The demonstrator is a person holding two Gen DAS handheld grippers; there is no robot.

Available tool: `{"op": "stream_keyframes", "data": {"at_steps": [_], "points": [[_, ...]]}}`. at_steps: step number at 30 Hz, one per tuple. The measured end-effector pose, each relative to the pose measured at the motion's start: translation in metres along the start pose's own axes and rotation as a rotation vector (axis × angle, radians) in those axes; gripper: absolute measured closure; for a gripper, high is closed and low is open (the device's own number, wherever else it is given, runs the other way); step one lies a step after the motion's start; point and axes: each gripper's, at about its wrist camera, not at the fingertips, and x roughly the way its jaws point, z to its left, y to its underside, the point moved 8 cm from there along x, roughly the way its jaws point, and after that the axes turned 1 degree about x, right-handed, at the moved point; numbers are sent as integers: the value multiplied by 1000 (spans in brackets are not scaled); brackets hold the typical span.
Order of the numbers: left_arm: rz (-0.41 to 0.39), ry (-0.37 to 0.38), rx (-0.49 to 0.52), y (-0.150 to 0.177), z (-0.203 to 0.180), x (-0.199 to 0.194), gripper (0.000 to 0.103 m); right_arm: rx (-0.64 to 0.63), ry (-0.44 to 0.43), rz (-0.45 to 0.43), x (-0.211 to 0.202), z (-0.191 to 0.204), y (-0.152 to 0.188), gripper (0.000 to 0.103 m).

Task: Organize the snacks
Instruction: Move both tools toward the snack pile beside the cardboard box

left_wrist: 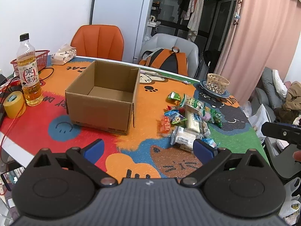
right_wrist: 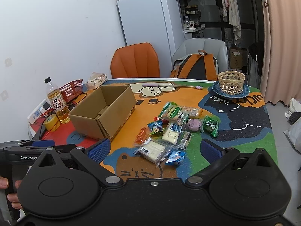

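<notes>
- left wrist view: the left gripper [left_wrist: 148, 147] is held above the near part of the cartoon-cat table mat [left_wrist: 131, 162], its blue pads wide apart with nothing between them.
- the cardboard box [left_wrist: 102, 98] is seen open-topped and empty on the mat; everything below is placed relative to it.
- a heap of snacks [left_wrist: 188, 118] lies on the mat to the right of the box, apart from it; an orange packet [left_wrist: 165, 125] is the piece nearest the box.
- left of the box a tea bottle [left_wrist: 29, 71] stands upright, with a yellow tape roll [left_wrist: 14, 104] just beside it and a red basket [left_wrist: 38, 56] behind it.
- beyond the snacks, far right of the box, a woven basket [left_wrist: 217, 82] sits on a blue plate [left_wrist: 225, 94].
- right wrist view: the right gripper [right_wrist: 154, 150] is held over the near edge of the mat, pads spread wide and empty; the snack heap [right_wrist: 169, 130] lies just ahead of them, untouched.
- the box [right_wrist: 102, 113] is seen to the left of the heap, with no snack visible inside.
- a green packet [right_wrist: 210, 125] lies at the side of the heap farthest from the box.
- the other gripper's body and a hand [right_wrist: 9, 188] are seen at the left edge, nearer than the box.
</notes>
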Motion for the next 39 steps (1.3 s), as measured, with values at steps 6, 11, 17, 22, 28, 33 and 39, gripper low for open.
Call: {"op": "stream_keyframes", "data": {"at_steps": [6, 11, 17, 22, 28, 33, 39], "points": [[-2, 3, 6, 0, -2, 0, 3, -1, 2, 0, -2, 0, 1, 0], [1, 7, 16, 2, -5, 0, 3, 0, 2, 1, -3, -1, 2, 0], [20, 20, 17, 6, -7, 6, 3, 10, -3, 13, 0, -6, 4, 0], [23, 14, 14, 7, -6, 6, 3, 0, 2, 21, 2, -6, 8, 0], [1, 14, 5, 5, -4, 0, 3, -10, 14, 9, -1, -6, 7, 0], [0, 11, 9, 5, -4, 0, 3, -14, 16, 10, -1, -7, 8, 0], [11, 16, 20, 8, -8, 2, 3, -11, 19, 17, 1, -9, 10, 0]]}}
